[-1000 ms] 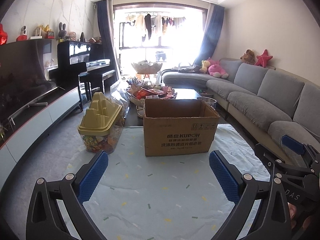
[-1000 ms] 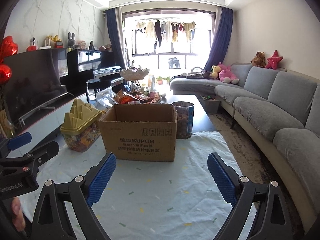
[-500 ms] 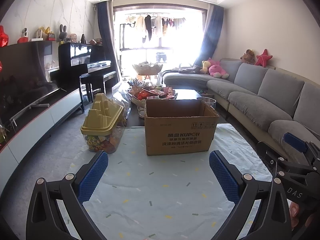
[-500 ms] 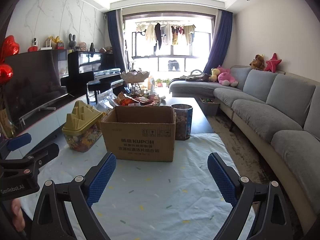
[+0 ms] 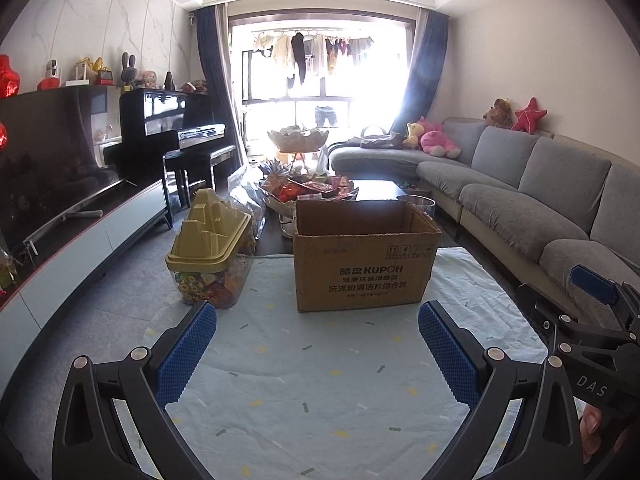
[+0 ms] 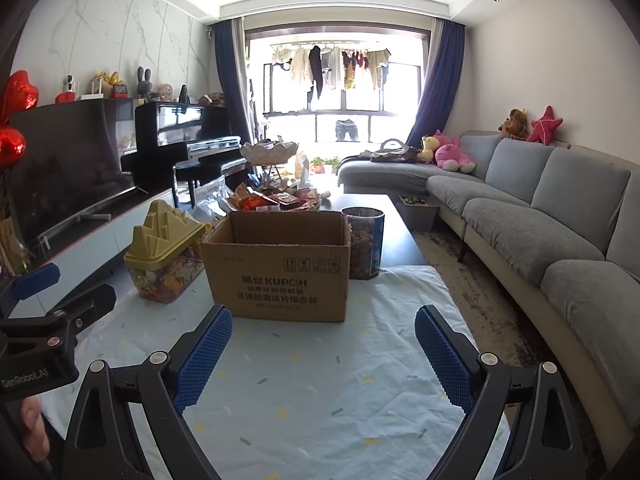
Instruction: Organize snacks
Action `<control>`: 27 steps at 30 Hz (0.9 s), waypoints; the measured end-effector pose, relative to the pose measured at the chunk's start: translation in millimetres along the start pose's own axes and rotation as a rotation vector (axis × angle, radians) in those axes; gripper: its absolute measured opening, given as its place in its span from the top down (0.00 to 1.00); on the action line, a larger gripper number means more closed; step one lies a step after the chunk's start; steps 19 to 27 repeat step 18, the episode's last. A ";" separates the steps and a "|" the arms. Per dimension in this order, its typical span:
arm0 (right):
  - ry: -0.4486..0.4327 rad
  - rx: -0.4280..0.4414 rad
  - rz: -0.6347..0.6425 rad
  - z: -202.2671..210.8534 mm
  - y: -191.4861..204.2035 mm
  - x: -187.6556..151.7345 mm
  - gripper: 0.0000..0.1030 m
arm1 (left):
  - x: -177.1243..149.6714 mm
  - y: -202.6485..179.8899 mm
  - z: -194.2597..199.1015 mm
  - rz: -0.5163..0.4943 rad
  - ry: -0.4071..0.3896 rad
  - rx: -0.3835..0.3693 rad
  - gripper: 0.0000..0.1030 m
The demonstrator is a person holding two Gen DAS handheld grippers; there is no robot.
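Note:
An open brown cardboard box [image 5: 362,264] [image 6: 280,272] stands on the pale blue cloth. A clear candy tub with a yellow lid [image 5: 210,256] [image 6: 164,256] stands left of it. A clear jar of round snacks [image 6: 363,248] stands behind the box's right corner. A basket of wrapped snacks [image 5: 308,192] [image 6: 276,200] sits behind the box. My left gripper [image 5: 316,340] and right gripper [image 6: 322,344] are both open and empty, in front of the box and apart from it.
The cloth [image 5: 320,380] covers a low table. A grey sofa [image 6: 560,224] runs along the right. A TV cabinet [image 5: 80,240] and a black piano [image 5: 160,136] stand at the left. A white bowl on a stand [image 6: 270,150] is behind the snacks.
Both grippers have drawn back and up a little; the box and tub look slightly farther away. Nothing was taken hold of.

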State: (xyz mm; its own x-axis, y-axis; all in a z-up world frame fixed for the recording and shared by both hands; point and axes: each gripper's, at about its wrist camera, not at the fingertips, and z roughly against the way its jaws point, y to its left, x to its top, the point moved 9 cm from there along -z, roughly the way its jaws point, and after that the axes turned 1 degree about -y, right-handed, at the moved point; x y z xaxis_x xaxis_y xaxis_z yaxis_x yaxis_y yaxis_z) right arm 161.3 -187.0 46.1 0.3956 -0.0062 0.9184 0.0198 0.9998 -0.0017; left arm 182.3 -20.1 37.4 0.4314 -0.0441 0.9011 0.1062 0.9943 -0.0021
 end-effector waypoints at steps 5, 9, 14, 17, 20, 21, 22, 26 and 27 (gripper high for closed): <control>0.002 -0.001 0.002 -0.5 0.2 -0.8 0.09 | -1.1 0.0 -0.8 0.000 0.003 0.003 0.00; 0.004 0.000 0.001 0.7 -0.4 -1.9 0.09 | -1.2 0.2 -1.0 0.000 0.003 0.004 0.00; 0.007 -0.001 0.000 -0.4 -0.7 -3.0 0.09 | -4.8 0.6 -3.8 0.001 0.010 0.005 0.00; 0.011 -0.001 0.000 -1.9 -0.8 -4.2 0.09 | -7.0 0.7 -6.1 0.002 0.014 0.005 0.00; 0.012 -0.001 0.000 -2.0 -0.8 -4.2 0.09 | -7.7 1.0 -6.9 0.002 0.016 0.006 0.00; 0.012 -0.001 0.000 -2.0 -0.8 -4.2 0.09 | -7.7 1.0 -6.9 0.002 0.016 0.006 0.00; 0.012 -0.001 0.000 -2.0 -0.8 -4.2 0.09 | -7.7 1.0 -6.9 0.002 0.016 0.006 0.00; 0.012 -0.001 0.000 -2.0 -0.8 -4.2 0.09 | -7.7 1.0 -6.9 0.002 0.016 0.006 0.00; 0.012 -0.001 0.000 -2.0 -0.8 -4.2 0.09 | -7.7 1.0 -6.9 0.002 0.016 0.006 0.00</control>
